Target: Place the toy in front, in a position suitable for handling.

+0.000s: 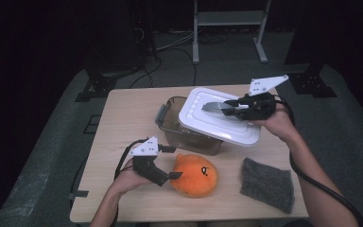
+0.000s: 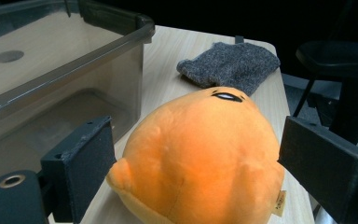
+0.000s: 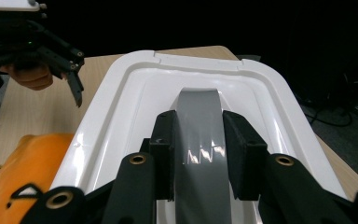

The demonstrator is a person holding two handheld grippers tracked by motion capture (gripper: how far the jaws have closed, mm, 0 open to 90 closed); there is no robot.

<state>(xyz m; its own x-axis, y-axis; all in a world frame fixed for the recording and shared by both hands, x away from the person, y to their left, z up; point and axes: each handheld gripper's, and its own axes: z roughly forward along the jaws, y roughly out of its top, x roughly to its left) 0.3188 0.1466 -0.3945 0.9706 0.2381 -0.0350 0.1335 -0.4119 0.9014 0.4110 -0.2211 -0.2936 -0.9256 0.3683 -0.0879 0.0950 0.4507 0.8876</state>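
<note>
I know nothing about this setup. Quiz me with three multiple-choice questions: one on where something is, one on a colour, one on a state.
1. Where does the grey cloth lie?
A. in the container
B. on the table, right of the plush toy
C. on the lid

2. What colour is the plush toy?
A. green
B. orange
C. blue

3. The right hand-held gripper is:
A. shut on the lid's grey tape handle
B. open over the cloth
C. resting on the floor

Answers: 1 B, it lies flat near the table's edge. 2 B, plainly orange. 3 A, its jaws pinch the grey tape handle of the white lid.
</note>
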